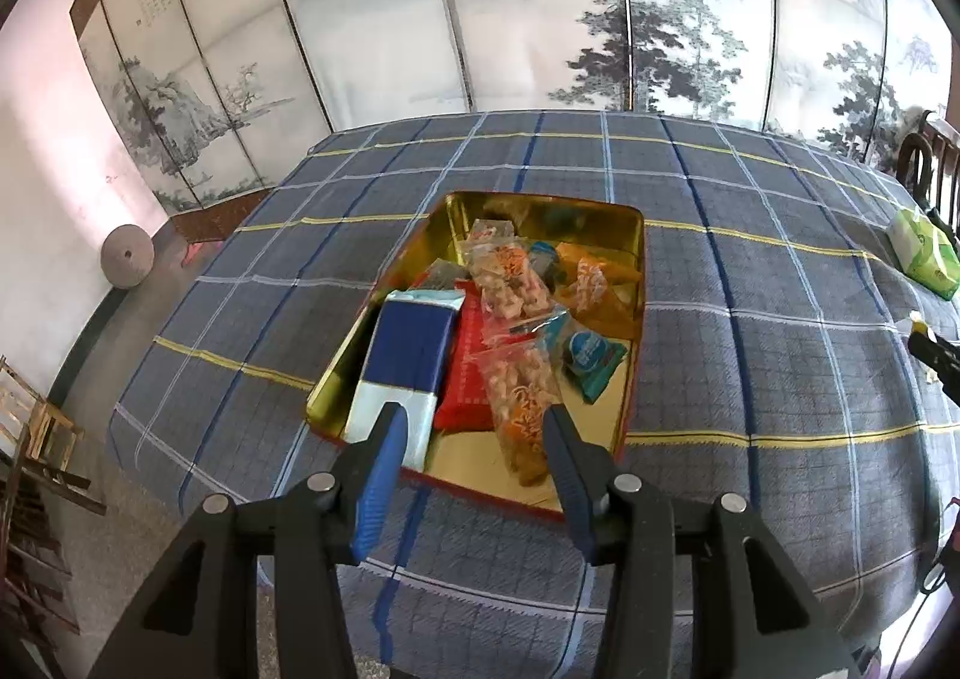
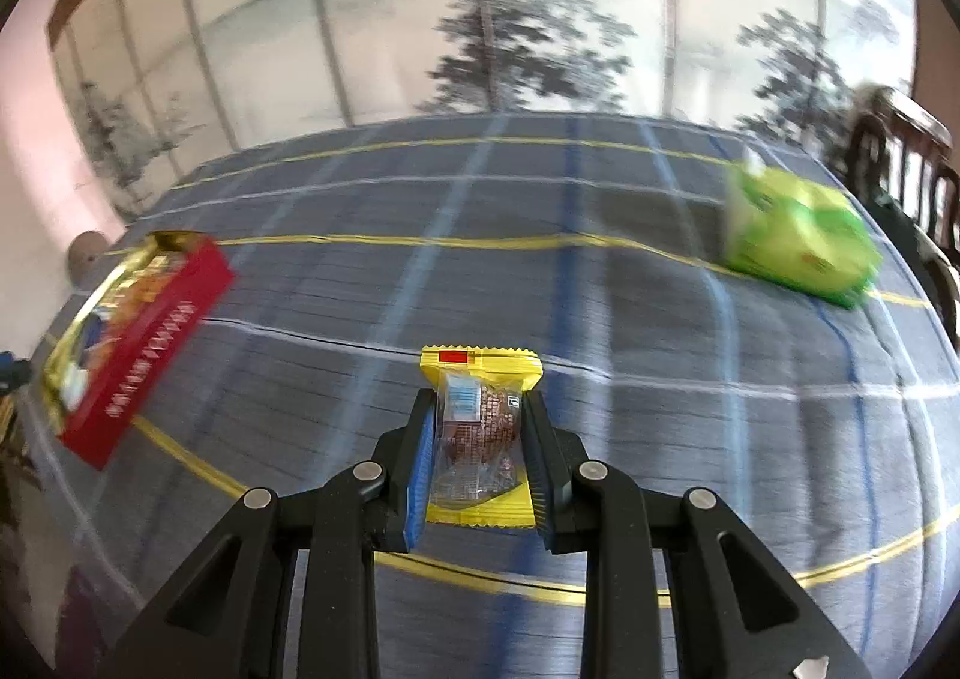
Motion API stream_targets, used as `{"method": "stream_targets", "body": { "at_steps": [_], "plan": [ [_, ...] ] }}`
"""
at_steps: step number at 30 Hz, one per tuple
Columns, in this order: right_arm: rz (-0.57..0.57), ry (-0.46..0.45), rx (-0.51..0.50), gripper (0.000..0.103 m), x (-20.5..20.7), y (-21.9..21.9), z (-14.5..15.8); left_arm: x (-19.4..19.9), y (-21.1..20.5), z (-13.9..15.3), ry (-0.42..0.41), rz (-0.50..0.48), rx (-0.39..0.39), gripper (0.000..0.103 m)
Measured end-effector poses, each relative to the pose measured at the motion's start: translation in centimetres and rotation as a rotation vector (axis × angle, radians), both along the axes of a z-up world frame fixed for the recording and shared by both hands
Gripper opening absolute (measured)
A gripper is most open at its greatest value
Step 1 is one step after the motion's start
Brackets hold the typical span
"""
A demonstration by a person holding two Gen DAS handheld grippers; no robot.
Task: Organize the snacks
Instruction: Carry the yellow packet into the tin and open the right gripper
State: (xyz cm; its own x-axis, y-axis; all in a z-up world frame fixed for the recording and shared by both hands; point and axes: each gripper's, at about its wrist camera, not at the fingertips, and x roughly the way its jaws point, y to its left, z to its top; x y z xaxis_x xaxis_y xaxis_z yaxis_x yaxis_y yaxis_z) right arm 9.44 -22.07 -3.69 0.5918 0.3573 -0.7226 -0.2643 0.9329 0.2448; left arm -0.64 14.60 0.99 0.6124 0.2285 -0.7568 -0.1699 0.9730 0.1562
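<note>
A tin (image 1: 468, 460), gold inside and red outside, sits on the checked tablecloth (image 1: 750, 289) with several snack packets in it. Among them are a blue and white pack (image 1: 408, 361), a red pack (image 1: 474, 379), clear bags of orange snacks (image 1: 516, 397) and a teal packet (image 1: 591, 355). My left gripper (image 1: 474, 433) hovers open over the tin's near end, gripping nothing. My right gripper (image 2: 480, 403) is shut on a yellow packet (image 2: 480, 361) with a clear window, held above the cloth. In this blurred view the tin (image 2: 150, 331) lies far left. The right gripper (image 1: 933, 349) also shows at the left wrist view's right edge.
A green packet (image 2: 798, 241) lies on the cloth at the far right (image 1: 921, 253). A painted folding screen (image 1: 540, 18) stands behind the table. A dark wooden chair (image 2: 900, 156) is at the right. Wooden furniture (image 1: 36, 427) stands on the floor at the left.
</note>
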Motion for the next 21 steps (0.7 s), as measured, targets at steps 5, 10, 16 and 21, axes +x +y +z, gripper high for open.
{"method": "stream_targets", "body": {
  "at_steps": [5,10,16,21],
  "plan": [
    [0.101,-0.037,0.069,0.025,-1.3,5.7,2.8,-0.4,1.0,-0.5,-0.011,0.012,-0.024,0.048],
    [0.237,-0.057,0.141,0.025,-1.5,12.5,5.4,-1.4,2.8,-0.6,-0.067,0.035,-0.051,0.048],
    [0.368,-0.026,0.165,0.025,-0.5,20.5,5.4,-2.1,6.3,-1.0,-0.072,0.083,-0.077,0.048],
    [0.418,0.028,0.176,0.025,0.4,25.4,3.8,-2.8,8.5,-1.1,-0.1,0.104,-0.069,0.048]
  ]
}}
